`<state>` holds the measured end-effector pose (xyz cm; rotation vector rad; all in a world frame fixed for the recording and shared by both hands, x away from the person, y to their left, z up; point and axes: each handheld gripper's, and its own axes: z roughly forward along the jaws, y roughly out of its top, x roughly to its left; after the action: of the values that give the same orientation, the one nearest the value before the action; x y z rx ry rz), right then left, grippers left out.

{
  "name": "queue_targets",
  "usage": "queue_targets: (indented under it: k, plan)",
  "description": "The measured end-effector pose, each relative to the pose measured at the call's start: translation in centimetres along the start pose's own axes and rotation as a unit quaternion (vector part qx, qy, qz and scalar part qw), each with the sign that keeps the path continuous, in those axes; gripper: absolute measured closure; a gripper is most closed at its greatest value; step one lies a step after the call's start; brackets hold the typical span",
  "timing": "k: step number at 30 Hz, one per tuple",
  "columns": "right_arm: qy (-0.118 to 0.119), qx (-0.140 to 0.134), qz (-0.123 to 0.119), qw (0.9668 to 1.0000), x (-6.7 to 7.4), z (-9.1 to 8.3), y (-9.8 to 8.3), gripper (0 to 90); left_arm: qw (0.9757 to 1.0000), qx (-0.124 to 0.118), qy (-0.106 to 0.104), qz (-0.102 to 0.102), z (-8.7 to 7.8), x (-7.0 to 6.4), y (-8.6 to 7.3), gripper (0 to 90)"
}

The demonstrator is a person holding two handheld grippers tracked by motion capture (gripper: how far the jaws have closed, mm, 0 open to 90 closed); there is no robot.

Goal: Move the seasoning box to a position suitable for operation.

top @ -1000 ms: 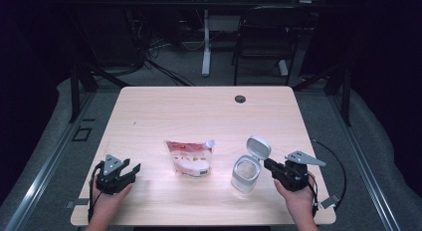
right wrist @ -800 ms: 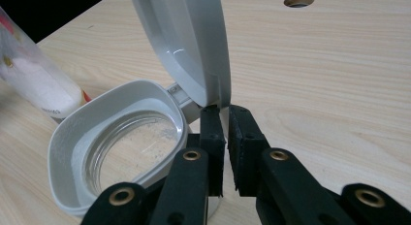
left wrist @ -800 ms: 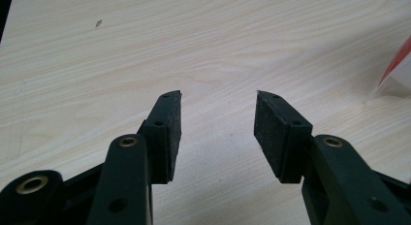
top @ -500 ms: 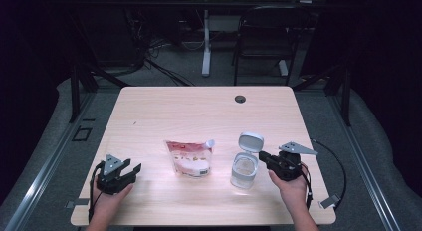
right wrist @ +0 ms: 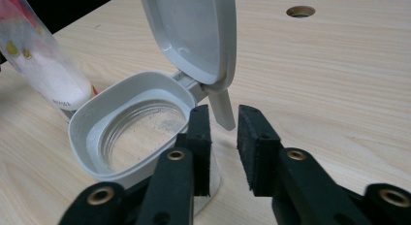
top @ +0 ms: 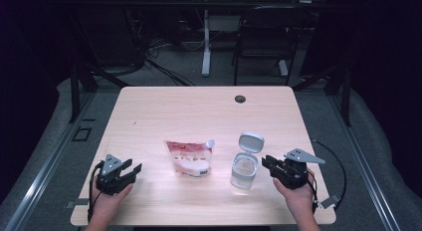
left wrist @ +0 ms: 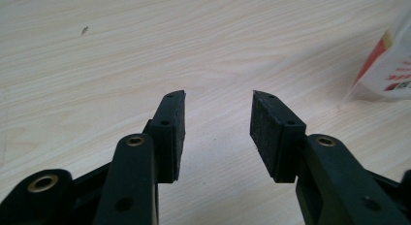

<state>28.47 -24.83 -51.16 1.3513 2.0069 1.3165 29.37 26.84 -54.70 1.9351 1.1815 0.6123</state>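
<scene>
- The clear jar stands upright on the table, near the front edge on the person's right side, and its white flip lid is swung open, standing up behind the mouth.
- The right hand-held gripper sits just beside the jar on its right, jaws pointing at it. In the right gripper view the jaws have just been opening and now stand a little apart, right behind the lid's small tab. The pads aren't pinching anything; the tab hangs just past the tips, not clamped.
- In the same view the jar's white rim is close to the left jaw; whether they touch is hard to tell.
- The left hand-held gripper rests near the front left corner of the table, well apart from everything. Its jaws have just closed a bit but are spread wide over bare wood, nothing between them.
- A red and white pouch lies flat between the two grippers, just left of the jar. Its edge peeks in at the right of the left gripper view.
- A round cable hole sits farther back on the table.
</scene>
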Motion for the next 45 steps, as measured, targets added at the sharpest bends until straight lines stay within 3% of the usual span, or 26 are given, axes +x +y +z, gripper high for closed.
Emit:
queue_targets:
  k: [13, 18, 22, 30, 34, 39, 45]
  plan:
    - [0.0, 0.006, -0.035, 0.9994, 1.0, -0.8, 0.3, 59.9, 0.9993, 0.003, -0.036, 0.009, -0.5, -1.0, 0.7, 61.5]
    - [0.008, 0.009, -0.049, 0.9987, 2.1, -0.9, 0.6, 46.3, 0.9981, 0.006, -0.06, 0.011, -0.7, -1.7, 1.2, 56.3]
    - [0.01, -0.001, -0.057, 0.9983, 2.7, -1.0, 1.0, 43.4, 0.9977, 0.018, -0.065, 0.002, -0.5, -2.0, 1.4, 56.1]
    - [0.013, 0.003, -0.086, 0.9962, 3.8, -1.1, 1.9, 48.5, 0.9961, 0.008, -0.085, 0.021, -1.2, -2.7, 2.6, 59.3]
    - [0.024, 0.006, -0.107, 0.9939, 4.8, -0.9, 2.6, 55.2, 0.9947, -0.002, -0.097, 0.037, -1.9, -3.4, 4.1, 61.7]
    - [0.029, 0.004, -0.114, 0.993, 5.6, -0.6, 3.0, 61.1, 0.9919, 0.0, -0.123, 0.031, -2.0, -3.6, 5.2, 59.2]
    - [0.045, -0.001, -0.125, 0.9912, 6.6, 0.2, 4.0, 66.2, 0.9916, -0.011, -0.123, 0.038, -2.2, -4.0, 6.4, 57.9]
